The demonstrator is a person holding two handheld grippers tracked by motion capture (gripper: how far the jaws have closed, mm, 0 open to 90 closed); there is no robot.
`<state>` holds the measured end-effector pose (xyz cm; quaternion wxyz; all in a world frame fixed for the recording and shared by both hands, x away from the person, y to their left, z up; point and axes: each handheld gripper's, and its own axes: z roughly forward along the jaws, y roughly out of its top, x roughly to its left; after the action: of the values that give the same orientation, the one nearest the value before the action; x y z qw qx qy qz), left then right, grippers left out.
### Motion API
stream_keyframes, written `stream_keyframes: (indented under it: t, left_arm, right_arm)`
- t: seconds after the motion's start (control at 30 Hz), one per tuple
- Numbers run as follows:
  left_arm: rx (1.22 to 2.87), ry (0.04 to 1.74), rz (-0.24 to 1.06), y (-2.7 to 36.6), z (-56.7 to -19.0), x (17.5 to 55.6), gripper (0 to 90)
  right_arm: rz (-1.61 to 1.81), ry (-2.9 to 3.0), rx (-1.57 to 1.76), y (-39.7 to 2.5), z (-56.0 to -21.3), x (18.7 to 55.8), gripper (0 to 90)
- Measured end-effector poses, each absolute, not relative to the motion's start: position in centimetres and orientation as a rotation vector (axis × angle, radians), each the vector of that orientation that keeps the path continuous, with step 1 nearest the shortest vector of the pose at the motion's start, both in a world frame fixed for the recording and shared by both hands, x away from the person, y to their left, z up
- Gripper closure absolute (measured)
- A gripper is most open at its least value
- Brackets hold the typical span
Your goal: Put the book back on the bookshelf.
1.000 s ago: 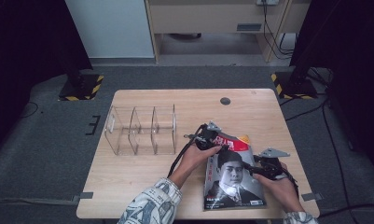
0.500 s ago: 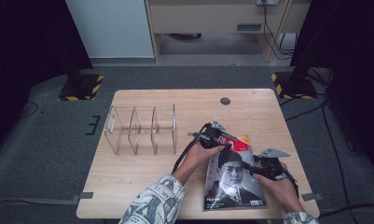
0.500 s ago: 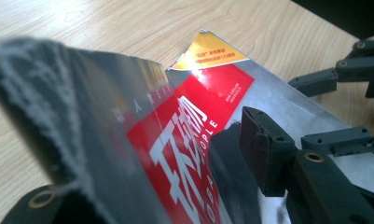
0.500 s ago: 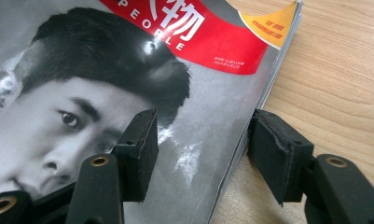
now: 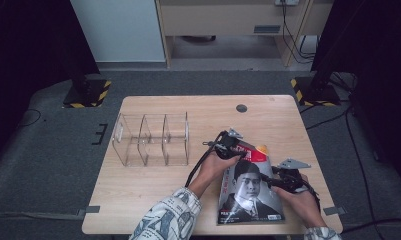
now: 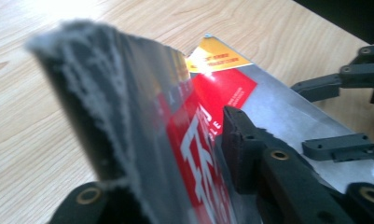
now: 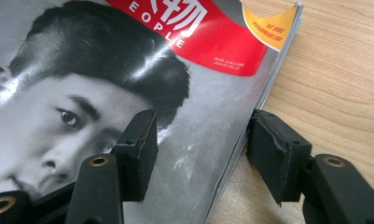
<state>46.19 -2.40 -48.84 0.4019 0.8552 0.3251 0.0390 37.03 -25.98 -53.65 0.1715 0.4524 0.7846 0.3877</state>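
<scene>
Left gripper (image 5: pixel 231 145) jaws are clamped on the magazine's (image 5: pixel 250 192) top edge, lifting that corner off the table (image 5: pixel 153 185). Right gripper (image 5: pixel 283 181) jaws stand apart, straddling the right edge without gripping. The glossy cover could probably slip or tear, held at one edge only. Both forearms enter from below, hands low, left of the magazine stands the clear rack (image 5: pixel 153 140).

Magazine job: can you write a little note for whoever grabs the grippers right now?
Left gripper: shut on the magazine at its top left corner, that corner lifted off the table.
Right gripper: open, jaws astride the magazine's right edge, not clamped.
The clear divider rack stands to the left, with nothing in it.
Done: the left grip. Left: probably close the right jaws, lift, and perhaps take the magazine to the rack.
</scene>
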Motion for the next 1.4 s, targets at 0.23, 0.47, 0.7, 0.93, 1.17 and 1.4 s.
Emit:
stream_keyframes:
  t: [0.23,0.47,0.7,0.93,1.17,1.4]
  left_arm:
    - [2.137,0.849,0.091,-2.4,-48.5,46.2,80.4]
    - [2.115,0.846,0.079,-2.3,-48.1,46.3,81.8]
    - [2.108,0.838,0.077,-2.7,-47.5,45.9,82.8]
    - [2.090,0.837,0.049,-2.7,-47.1,45.9,83.0]
    - [2.076,0.829,0.036,-2.8,-46.7,45.7,83.7]
    - [2.078,0.822,0.052,-2.6,-46.3,45.5,83.9]
  right_arm:
    - [1.113,2.229,1.292,-26.1,-53.6,37.1,43.7]
    - [1.110,2.169,1.340,-27.0,-53.3,37.2,49.0]
    - [1.107,2.051,1.399,-28.3,-52.7,37.0,51.7]
    - [1.033,2.011,1.490,-29.2,-53.2,37.1,49.4]
    - [0.987,2.034,1.495,-28.9,-53.5,37.2,41.7]
    - [0.951,2.017,1.487,-28.6,-53.7,37.2,32.8]
